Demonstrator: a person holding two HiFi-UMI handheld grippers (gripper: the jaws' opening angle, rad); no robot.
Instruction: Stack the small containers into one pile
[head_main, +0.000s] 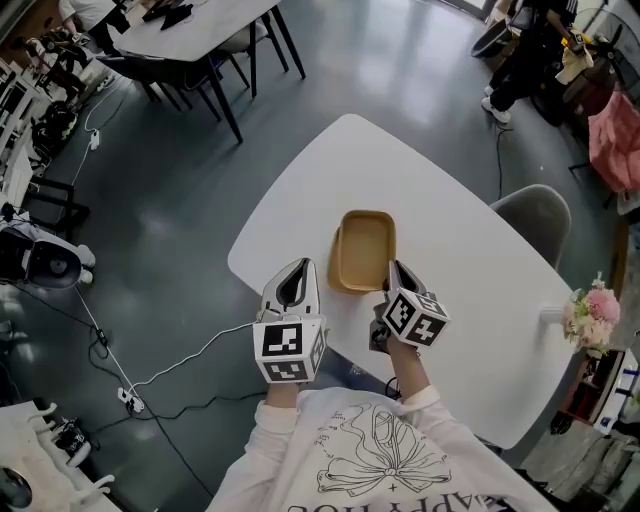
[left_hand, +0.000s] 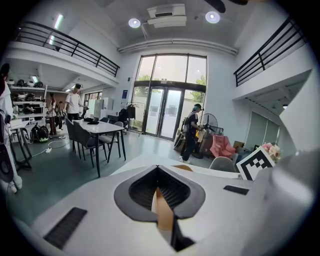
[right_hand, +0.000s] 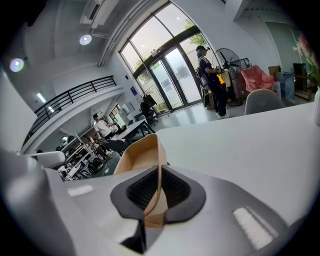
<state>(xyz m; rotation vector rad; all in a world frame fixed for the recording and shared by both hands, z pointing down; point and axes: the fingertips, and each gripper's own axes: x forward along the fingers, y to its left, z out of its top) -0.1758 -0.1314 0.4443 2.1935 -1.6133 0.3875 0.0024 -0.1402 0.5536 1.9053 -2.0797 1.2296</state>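
Observation:
A tan rectangular container (head_main: 366, 248) sits open side up on the white table (head_main: 450, 210), just beyond both grippers. Whether more than one is nested there I cannot tell. My right gripper (head_main: 392, 272) is at its near right corner, and in the right gripper view the jaws (right_hand: 155, 195) are shut on the thin tan wall of the container (right_hand: 139, 156). My left gripper (head_main: 301, 270) is at the near left side. Its jaws (left_hand: 161, 200) pinch a thin tan edge, and a sliver of the container (left_hand: 183, 168) shows beyond them.
A vase of pink flowers (head_main: 592, 312) stands at the table's right edge. A grey chair (head_main: 537, 214) is behind the table on the right. Cables (head_main: 170, 370) run over the floor on the left. A dark-legged table with chairs (head_main: 190, 45) stands far left.

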